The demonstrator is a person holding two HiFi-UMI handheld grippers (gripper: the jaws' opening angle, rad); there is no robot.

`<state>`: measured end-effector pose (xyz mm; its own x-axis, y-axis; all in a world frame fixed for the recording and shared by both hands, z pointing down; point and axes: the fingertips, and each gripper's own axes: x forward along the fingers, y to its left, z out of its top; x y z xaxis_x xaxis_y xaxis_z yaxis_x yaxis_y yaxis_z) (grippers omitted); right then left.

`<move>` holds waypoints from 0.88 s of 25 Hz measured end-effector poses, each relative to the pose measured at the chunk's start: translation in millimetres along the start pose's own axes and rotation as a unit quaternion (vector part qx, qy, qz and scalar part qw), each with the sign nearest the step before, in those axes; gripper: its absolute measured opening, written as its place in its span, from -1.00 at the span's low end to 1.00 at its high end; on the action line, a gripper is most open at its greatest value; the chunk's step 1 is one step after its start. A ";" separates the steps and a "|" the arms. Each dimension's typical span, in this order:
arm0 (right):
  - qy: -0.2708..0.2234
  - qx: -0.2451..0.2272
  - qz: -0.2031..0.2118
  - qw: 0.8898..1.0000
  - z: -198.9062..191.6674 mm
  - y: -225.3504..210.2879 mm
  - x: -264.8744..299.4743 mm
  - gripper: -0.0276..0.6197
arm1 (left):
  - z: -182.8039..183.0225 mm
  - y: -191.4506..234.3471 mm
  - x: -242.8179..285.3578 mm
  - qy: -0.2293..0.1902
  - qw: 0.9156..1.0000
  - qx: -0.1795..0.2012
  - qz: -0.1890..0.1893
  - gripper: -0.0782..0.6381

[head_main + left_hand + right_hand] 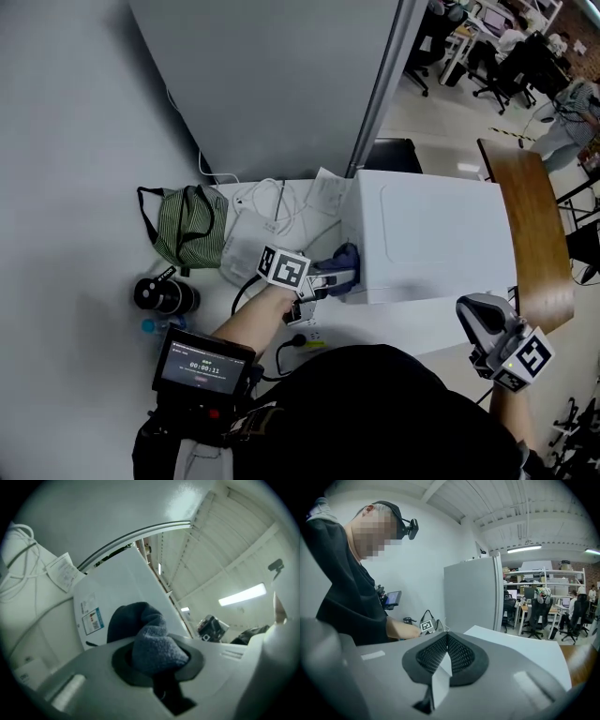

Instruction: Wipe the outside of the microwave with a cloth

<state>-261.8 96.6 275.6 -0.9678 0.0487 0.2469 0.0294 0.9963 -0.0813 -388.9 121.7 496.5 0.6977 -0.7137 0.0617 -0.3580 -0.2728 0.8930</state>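
The white microwave [431, 234] stands on the white table [394, 333]. My left gripper [337, 277] is shut on a dark blue cloth [345, 257], and the cloth is bunched against the microwave's left side. In the left gripper view the cloth [152, 639] bulges out between the jaws, right before the microwave's side wall [117, 588] with its small label. My right gripper [472, 311] hangs by the microwave's near right corner, shut with nothing in it. Its mesh pads [431, 653] meet at the tip, and the microwave's top [525, 656] lies beyond them.
A green striped bag [187, 225], a black cylinder [165, 295], white cables [267, 200] and papers lie left of the microwave. A power strip [309, 335] sits near the table's front edge. A grey partition [281, 84] stands behind, a wooden table [534, 234] to the right.
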 end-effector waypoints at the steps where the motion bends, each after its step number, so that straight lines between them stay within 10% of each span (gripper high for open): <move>1: 0.002 0.002 -0.002 1.000 -0.5 0.0 -1.1 -0.90 | -7.3 11.6 1.0 0.010 1.000 -0.001 0.014 -0.64; 15: 0.044 0.016 -0.010 0.999 -21.8 5.5 9.8 -0.90 | -38.7 79.7 8.2 0.138 0.982 -0.116 0.051 -0.63; 22: 0.033 -0.010 0.004 0.999 -7.8 13.3 13.3 -0.90 | -34.3 77.6 5.4 0.129 0.982 -0.087 0.102 -0.63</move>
<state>-272.4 111.0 285.3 -0.9489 0.0615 0.3096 0.0436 0.9970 -0.0643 -391.6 118.8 581.5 0.7649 -0.5481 0.3384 -0.4109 -0.0105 0.9116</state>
